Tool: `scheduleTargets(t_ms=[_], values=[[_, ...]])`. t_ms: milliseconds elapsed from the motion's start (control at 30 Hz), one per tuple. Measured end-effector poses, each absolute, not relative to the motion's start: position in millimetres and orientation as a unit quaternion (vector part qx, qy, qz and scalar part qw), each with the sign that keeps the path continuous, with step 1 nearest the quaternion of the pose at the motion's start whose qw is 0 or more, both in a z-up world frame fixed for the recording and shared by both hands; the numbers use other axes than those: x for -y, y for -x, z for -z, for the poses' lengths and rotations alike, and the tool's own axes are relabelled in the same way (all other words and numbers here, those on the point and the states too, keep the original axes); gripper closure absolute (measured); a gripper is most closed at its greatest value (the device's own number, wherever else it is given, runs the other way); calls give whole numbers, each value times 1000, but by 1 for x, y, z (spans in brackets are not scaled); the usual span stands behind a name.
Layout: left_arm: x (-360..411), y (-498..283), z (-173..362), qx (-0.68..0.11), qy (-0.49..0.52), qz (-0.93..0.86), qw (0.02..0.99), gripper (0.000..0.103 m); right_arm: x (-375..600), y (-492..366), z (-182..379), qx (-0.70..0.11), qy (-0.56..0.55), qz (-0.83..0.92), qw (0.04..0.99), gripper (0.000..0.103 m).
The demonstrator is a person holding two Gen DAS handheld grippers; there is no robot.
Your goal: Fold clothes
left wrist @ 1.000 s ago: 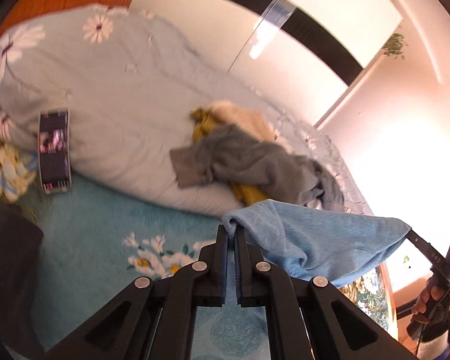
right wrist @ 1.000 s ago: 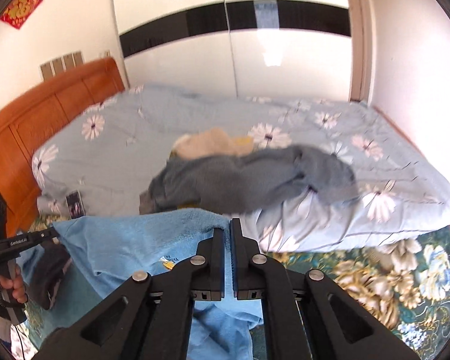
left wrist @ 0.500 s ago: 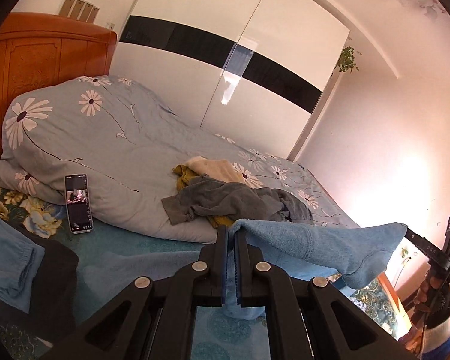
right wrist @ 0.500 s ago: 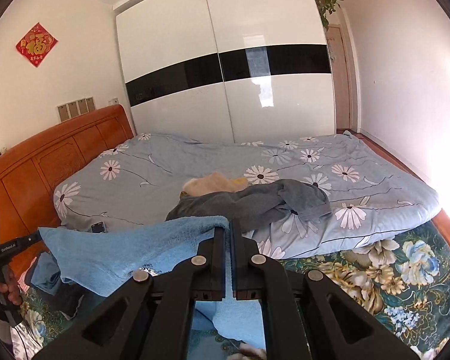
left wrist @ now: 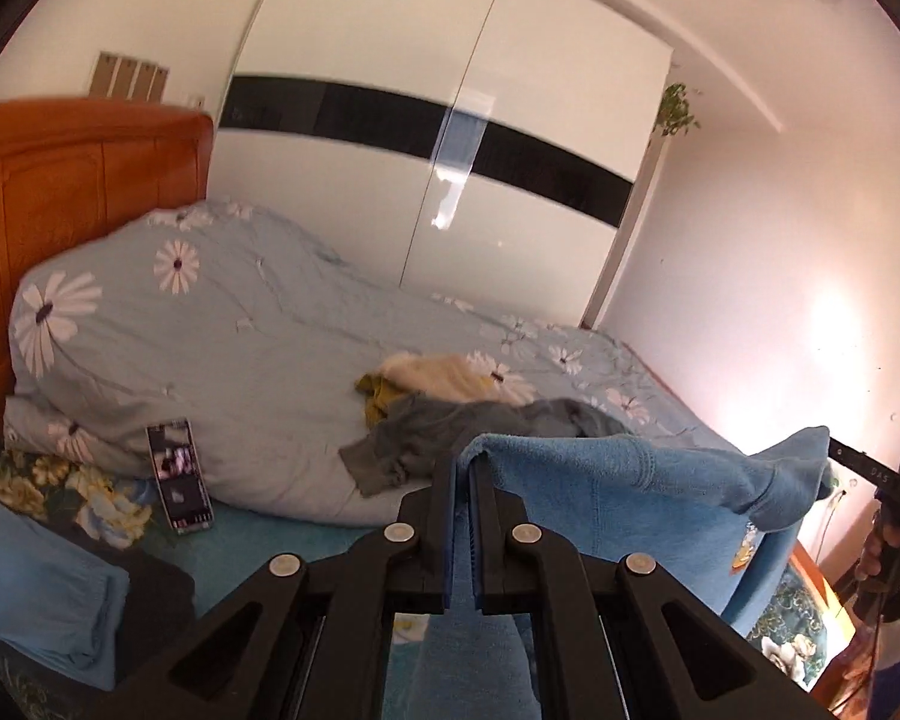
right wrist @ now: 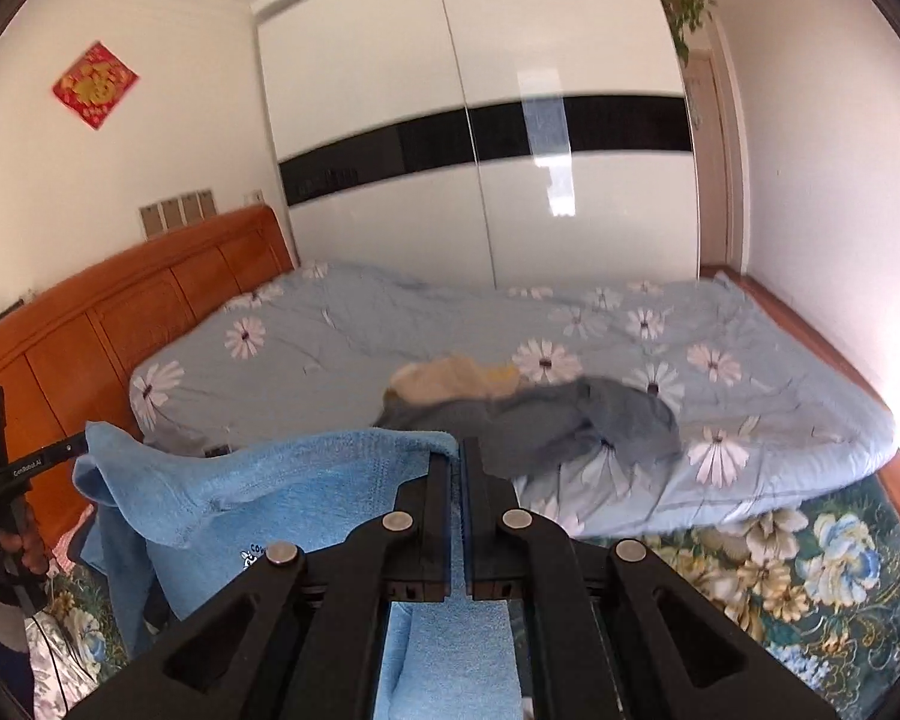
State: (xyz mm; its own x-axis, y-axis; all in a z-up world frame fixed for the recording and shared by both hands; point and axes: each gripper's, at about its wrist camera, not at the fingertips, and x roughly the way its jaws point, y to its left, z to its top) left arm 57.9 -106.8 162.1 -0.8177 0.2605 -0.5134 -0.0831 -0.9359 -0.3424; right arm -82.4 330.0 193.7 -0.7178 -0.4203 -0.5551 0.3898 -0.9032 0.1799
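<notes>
The left gripper [left wrist: 463, 468] has its two black fingers pinched nearly together on one top corner of a light blue terry-cloth garment [left wrist: 624, 480], and the right gripper [right wrist: 457, 456] is likewise clamped tight on the opposite top corner of that same cloth [right wrist: 282, 486]. The fabric hangs stretched between the two tools, raised in the air in front of the bed, sagging toward 6 o'clock below each grip. In the left view the right tool appears at 3 o'clock; in the right view the left tool appears at 9 o'clock. Behind, toward 12 o'clock, a crumpled grey garment [right wrist: 546, 420] lies on the pale blue daisy-print duvet [right wrist: 390, 324], touching a cream and mustard bundle of cloth [right wrist: 450, 378]. A smartphone with a lit screen [left wrist: 179, 483] leans against the duvet at 9 o'clock in the left view.
</notes>
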Motion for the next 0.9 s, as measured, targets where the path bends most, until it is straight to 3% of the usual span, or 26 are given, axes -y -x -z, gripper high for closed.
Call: scheduleTargets(t_ms=[233, 400, 900], values=[[106, 39, -29, 196, 426, -882, 57, 99, -310, 179, -67, 29, -447, 876, 181, 101], [104, 98, 38, 196, 480, -854, 44, 99, -302, 241, -9, 29, -499, 852, 158, 101], [96, 221, 148, 196, 557, -806, 29, 99, -294, 354, 119, 45, -595, 796, 105, 100]])
